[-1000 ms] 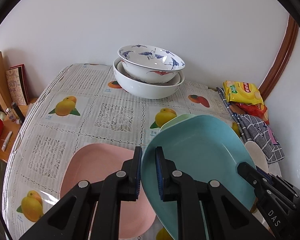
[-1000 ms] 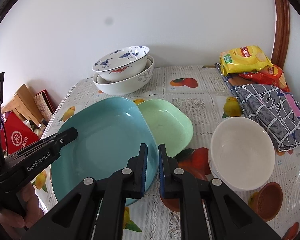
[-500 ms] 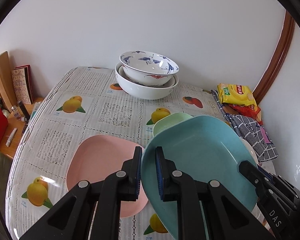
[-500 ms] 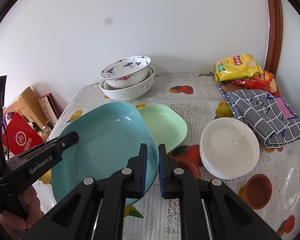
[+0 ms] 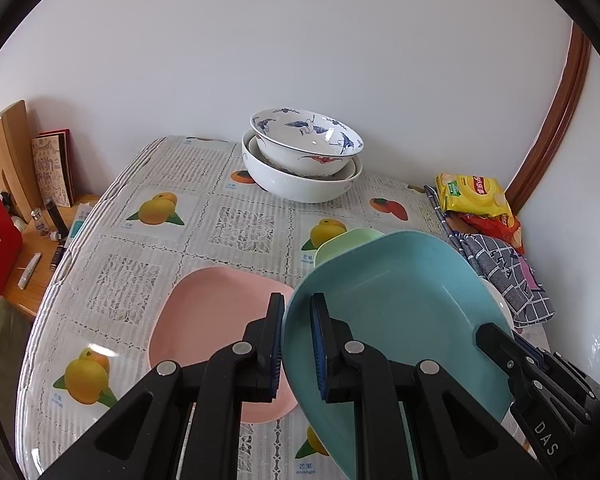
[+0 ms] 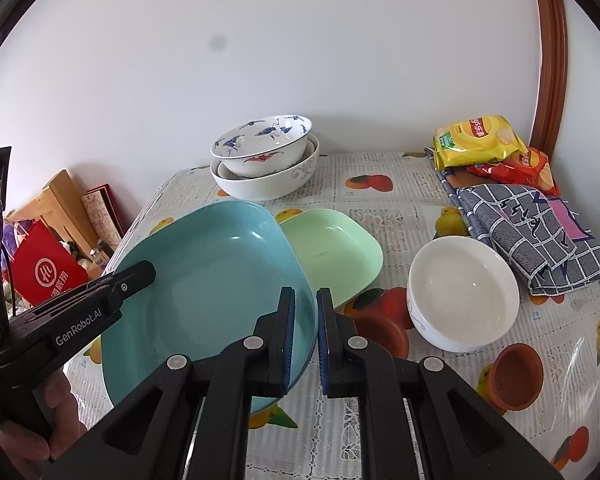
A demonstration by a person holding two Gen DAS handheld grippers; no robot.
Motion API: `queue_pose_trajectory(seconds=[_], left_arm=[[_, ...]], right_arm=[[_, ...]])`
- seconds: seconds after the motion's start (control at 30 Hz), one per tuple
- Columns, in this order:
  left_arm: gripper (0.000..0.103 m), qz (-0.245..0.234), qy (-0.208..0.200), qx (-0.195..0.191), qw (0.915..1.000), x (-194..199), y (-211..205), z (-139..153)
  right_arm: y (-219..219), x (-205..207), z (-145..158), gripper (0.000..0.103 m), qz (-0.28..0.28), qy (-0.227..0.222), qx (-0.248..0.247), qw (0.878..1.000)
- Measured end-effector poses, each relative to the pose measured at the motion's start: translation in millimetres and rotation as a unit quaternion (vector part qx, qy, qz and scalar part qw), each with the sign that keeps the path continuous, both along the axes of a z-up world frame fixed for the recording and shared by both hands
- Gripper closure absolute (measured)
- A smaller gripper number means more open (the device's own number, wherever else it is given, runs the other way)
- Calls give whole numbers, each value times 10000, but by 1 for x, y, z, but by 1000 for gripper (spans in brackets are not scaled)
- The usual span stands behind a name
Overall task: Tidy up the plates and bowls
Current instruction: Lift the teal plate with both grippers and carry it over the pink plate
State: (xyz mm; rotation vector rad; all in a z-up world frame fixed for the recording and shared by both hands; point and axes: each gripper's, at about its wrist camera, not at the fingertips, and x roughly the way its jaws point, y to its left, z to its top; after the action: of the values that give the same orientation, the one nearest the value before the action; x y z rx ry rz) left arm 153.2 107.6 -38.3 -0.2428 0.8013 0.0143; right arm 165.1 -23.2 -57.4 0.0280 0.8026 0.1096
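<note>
- The left gripper (image 5: 297,344) and right gripper (image 6: 305,336) are each clamped on opposite rims of the teal plate (image 6: 216,280), held tilted above the table (image 5: 236,224).
- A pink plate (image 5: 208,332) lies below near the table's left edge.
- A green plate (image 6: 336,252) sits mid-table.
- Stacked bowls (image 5: 302,160) stand at the far edge.
- A white bowl (image 6: 462,292) rests near the right edge.
</note>
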Motion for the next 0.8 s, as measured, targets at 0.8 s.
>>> queue_pose_trajectory(seconds=[0.8], left_arm=[[90, 308, 142, -93, 9994, -14, 31, -18]], right_arm=[[31, -2, -18, 92, 224, 130, -45, 9997]])
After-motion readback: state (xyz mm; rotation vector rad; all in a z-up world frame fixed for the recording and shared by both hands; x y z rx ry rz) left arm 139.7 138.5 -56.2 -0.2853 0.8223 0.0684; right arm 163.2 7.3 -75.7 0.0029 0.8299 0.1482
